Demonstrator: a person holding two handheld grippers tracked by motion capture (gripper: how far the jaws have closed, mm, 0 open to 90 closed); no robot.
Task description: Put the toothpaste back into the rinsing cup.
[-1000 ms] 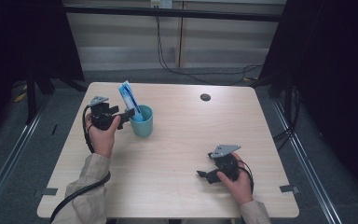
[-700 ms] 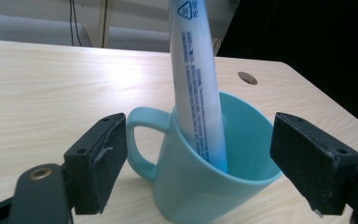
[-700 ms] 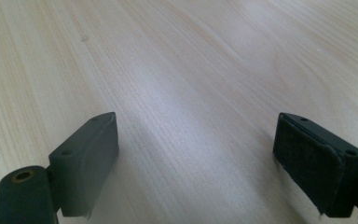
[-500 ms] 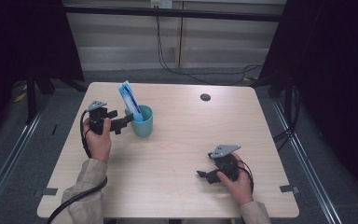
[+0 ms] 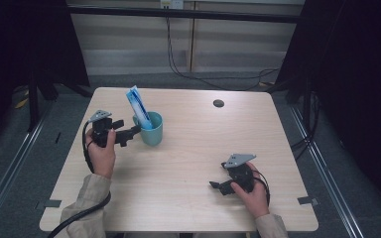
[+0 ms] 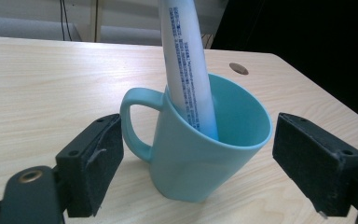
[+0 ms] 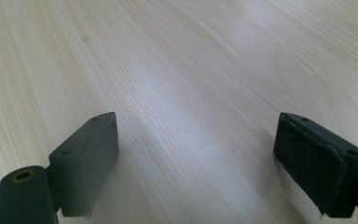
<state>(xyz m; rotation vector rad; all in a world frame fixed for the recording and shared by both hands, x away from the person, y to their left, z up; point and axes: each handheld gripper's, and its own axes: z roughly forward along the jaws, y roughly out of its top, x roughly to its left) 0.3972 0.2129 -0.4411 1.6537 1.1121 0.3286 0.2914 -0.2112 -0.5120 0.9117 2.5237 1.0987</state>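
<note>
High view first: my left gripper (image 5: 130, 133) sits just beside the teal mug (image 5: 151, 130) on the left half of the table (image 5: 193, 148), pointed at the handle side, while my right gripper (image 5: 217, 186) rests low on the bare wood near the front right, well apart from everything. The mug stands upright with a white-and-blue tube (image 5: 139, 106) leaning out of it toward the back left (the tube's foot is down in the cup, so the rim props it at that tilt).

From the left gripper view the mug (image 6: 205, 149) lies straight ahead of the two jaws, its handle turned toward the left pad, and neither pad touches it. The jaws have just been opening and now stand wide and released, with nothing pressed between them. I judge that spread suits the mug's body, which is too broad for a narrow gap, or it is simply a let-go after setting the tube (image 6: 186, 65) inside.

Right gripper view: jaws spread wide over plain tabletop, holding nothing. I'd read that hand as parked, keeping clear of the left side's work.
</note>
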